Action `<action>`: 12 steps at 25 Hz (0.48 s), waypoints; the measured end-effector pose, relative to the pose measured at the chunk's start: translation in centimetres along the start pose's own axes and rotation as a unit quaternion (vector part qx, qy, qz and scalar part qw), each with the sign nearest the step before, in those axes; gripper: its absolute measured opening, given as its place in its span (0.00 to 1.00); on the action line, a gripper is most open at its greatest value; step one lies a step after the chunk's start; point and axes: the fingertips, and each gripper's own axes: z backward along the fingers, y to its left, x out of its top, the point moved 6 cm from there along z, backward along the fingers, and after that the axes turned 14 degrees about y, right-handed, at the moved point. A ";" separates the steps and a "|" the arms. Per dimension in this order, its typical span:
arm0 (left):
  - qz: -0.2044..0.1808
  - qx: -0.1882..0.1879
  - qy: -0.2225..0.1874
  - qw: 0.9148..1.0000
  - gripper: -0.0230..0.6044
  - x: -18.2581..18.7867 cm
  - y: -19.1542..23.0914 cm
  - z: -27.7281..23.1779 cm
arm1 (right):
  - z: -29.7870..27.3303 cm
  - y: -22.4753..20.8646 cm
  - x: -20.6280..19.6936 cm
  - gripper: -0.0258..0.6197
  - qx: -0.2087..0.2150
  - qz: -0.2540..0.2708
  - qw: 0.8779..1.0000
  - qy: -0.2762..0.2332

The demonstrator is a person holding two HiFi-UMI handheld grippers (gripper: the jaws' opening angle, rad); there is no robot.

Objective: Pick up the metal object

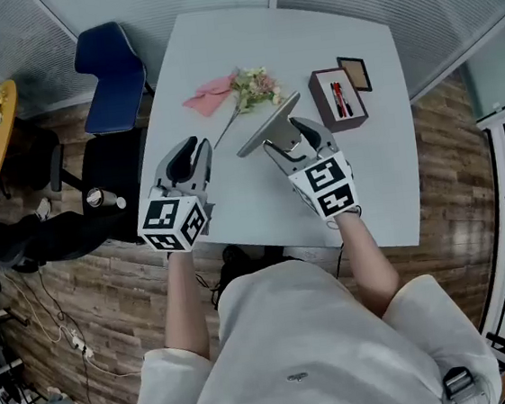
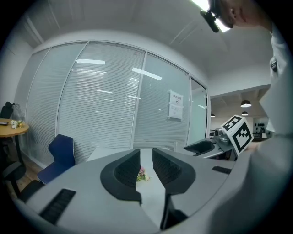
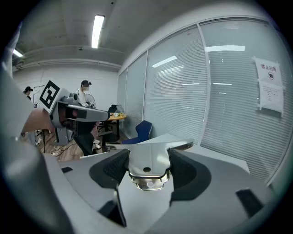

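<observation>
Two tools share mid-frame: the right tool (image 1: 295,142) grips the metal plate (image 1: 267,127), its long axis slanting toward upper right, while the left tool (image 1: 188,154) stands narrowly apart, empty, just left.

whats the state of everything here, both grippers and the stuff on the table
right gripper: shut on the metal object
metal object: held, tilted
left gripper: jaws apart, nothing between them
flowers: lying flat on the table
box: open, pens inside
</observation>
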 end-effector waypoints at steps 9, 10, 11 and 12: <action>-0.021 0.000 -0.012 1.000 0.16 1.5 -0.3 0.0 | 2.3 -0.7 1.6 0.48 -0.016 -0.011 0.999 -0.038; -0.022 0.000 -0.013 1.000 0.15 1.6 -0.2 0.0 | 2.4 -0.8 1.9 0.48 -0.017 -0.012 0.999 -0.042; -0.022 0.001 -0.014 1.000 0.14 1.7 -0.2 0.0 | 2.6 -0.8 2.1 0.48 -0.018 -0.012 0.999 -0.046; -0.023 0.001 -0.015 1.000 0.14 1.8 -0.2 0.0 | 2.8 -0.9 2.4 0.48 -0.019 -0.011 0.999 -0.050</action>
